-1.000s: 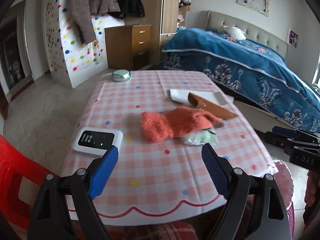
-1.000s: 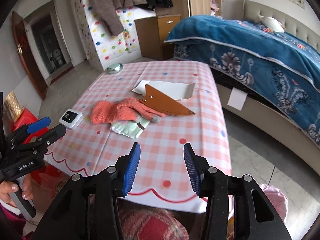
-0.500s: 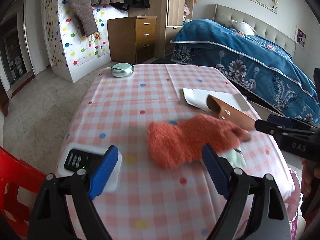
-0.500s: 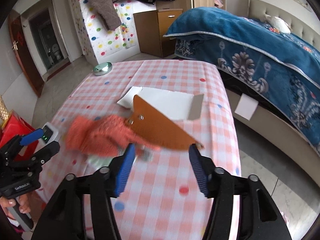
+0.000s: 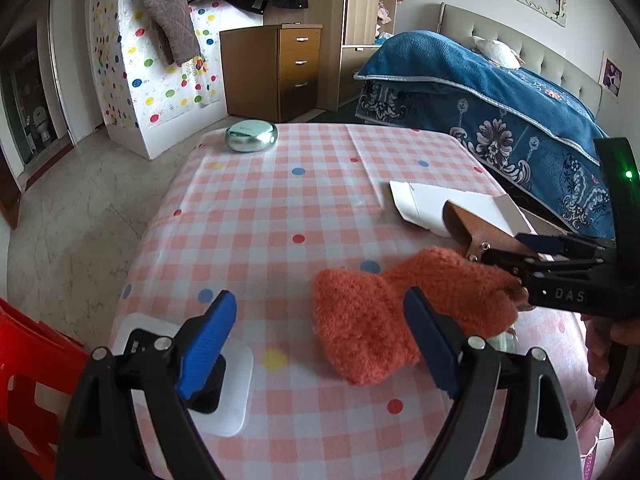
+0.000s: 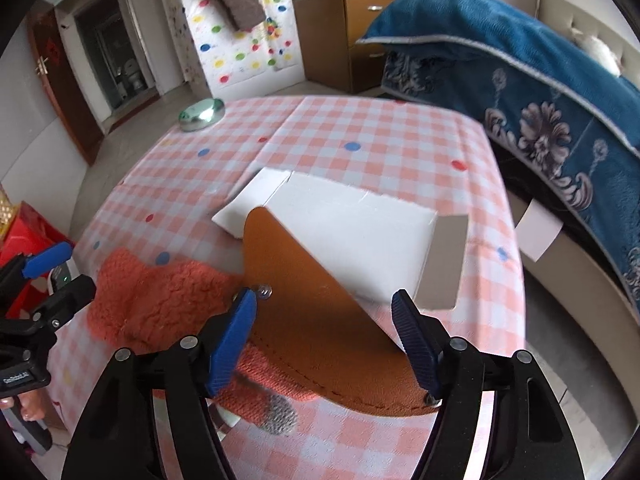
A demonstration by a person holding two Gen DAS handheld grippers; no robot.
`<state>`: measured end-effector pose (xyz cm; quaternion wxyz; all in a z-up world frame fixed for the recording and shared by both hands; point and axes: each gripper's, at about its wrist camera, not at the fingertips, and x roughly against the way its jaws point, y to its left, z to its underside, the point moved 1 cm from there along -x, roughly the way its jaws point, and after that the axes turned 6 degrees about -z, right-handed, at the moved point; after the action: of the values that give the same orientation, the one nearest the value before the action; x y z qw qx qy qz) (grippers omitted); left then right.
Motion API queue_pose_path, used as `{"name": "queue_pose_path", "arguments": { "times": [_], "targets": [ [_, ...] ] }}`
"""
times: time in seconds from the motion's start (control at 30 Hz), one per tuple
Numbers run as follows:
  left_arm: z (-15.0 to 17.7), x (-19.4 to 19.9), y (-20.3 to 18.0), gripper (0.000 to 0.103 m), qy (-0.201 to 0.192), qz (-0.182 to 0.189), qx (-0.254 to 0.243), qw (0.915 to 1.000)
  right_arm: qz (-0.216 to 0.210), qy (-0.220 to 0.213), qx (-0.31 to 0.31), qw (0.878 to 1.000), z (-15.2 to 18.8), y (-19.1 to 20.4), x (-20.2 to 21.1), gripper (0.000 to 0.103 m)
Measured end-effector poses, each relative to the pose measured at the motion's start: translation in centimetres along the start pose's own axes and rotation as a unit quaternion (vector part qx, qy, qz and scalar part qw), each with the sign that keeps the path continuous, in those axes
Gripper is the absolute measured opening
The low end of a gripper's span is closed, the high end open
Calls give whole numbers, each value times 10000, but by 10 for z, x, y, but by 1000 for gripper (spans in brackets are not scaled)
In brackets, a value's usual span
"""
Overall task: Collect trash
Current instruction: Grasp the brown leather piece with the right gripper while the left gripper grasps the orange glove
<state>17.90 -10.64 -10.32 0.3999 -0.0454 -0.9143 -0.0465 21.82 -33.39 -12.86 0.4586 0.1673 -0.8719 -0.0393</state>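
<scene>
My right gripper point(image 6: 324, 332), jaws just opening, straddles the curved tan leather sheath point(image 6: 316, 320) overlapping the fuzzy orange knit glove point(image 5: 400, 312); left gripper point(image 5: 320, 344) gapes empty beside that glove.

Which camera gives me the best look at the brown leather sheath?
The right wrist view: the sheath lies nearly whole between the open jaws, overlapping the white box. The left wrist view shows only its snap end, the rest hidden behind the right gripper.

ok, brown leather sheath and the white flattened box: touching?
Touching. In the right wrist view the brown leather sheath lies across the near left corner of the white flattened box, overlapping it with no gap; the left wrist view shows the same overlap.
</scene>
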Motion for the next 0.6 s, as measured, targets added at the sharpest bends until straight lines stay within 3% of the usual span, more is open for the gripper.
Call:
{"name": "queue_pose_path", "arguments": {
  "times": [0.1, 0.17, 0.23, 0.3, 0.33, 0.43, 0.6],
  "targets": [
    [5, 3, 2, 83, 28, 17, 16, 10000, 48, 43, 32, 10000, 6, 7, 3, 66],
    [10, 6, 2, 83, 45, 20, 7, 10000, 52, 95, 26, 9999, 13, 11, 9, 58],
    [15, 11, 3, 83, 58, 22, 12, 10000, -28, 127, -59, 9999, 26, 16, 17, 44],
    [20, 15, 5, 83, 79, 29, 37, 10000, -64, 27, -57, 10000, 39, 26, 27, 42],
    [22, 17, 5, 83, 88, 29, 42, 9999, -61, -29, -63, 10000, 41, 26, 31, 28],
    [29, 23, 5, 83, 112, 36, 16, 9999, -175, -221, -171, 9995, 53, 35, 47, 13],
    [37, 33, -3, 83, 72, 124, -101, 9998, -300, -145, -85, 9994, 68, 52, 56, 11]
  ]
}}
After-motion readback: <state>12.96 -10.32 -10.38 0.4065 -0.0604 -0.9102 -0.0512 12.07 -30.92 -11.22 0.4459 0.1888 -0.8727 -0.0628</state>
